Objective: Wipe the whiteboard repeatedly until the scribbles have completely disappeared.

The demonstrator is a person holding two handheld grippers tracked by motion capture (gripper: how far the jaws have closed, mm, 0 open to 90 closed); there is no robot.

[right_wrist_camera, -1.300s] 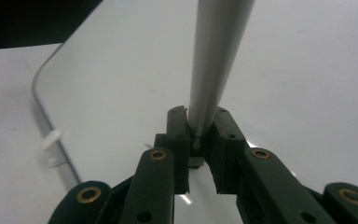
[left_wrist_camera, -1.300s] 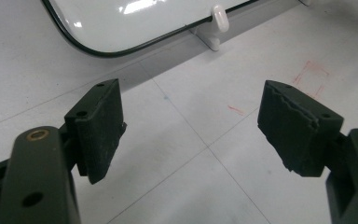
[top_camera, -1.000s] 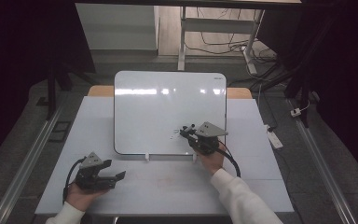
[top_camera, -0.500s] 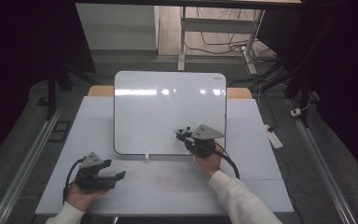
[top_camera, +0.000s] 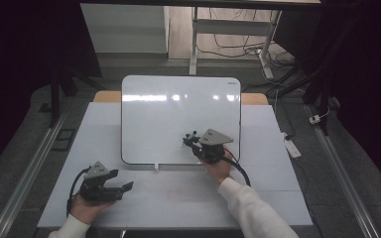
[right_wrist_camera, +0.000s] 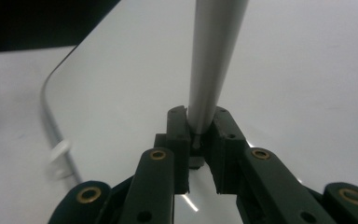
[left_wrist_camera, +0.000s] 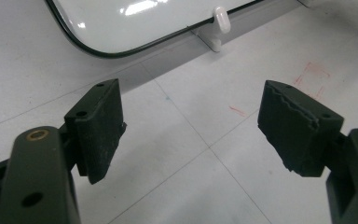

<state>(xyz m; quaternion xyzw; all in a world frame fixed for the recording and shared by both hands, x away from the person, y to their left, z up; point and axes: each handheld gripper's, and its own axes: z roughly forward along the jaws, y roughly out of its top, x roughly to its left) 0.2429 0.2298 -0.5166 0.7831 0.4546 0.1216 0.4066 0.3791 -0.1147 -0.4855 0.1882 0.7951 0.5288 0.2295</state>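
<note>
White table (top_camera: 178, 198), left hand-held gripper (left_wrist_camera: 191, 128) wide (idle), right hand-held gripper (right_wrist_camera: 200, 135) around grey pen (right_wrist_camera: 214, 56).

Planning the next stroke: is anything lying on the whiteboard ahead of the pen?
Nothing visible. The right hand-held gripper holds the pen over the whiteboard, whose surface looks bare.

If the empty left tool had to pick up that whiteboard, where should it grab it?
Probably the whiteboard's near edge, at the rounded lower-left corner. The board looks thin and broad, so only an edge fits between the jaws. The left tool is open on the table just in front of that corner, so coming from the near side is shortest.
</note>
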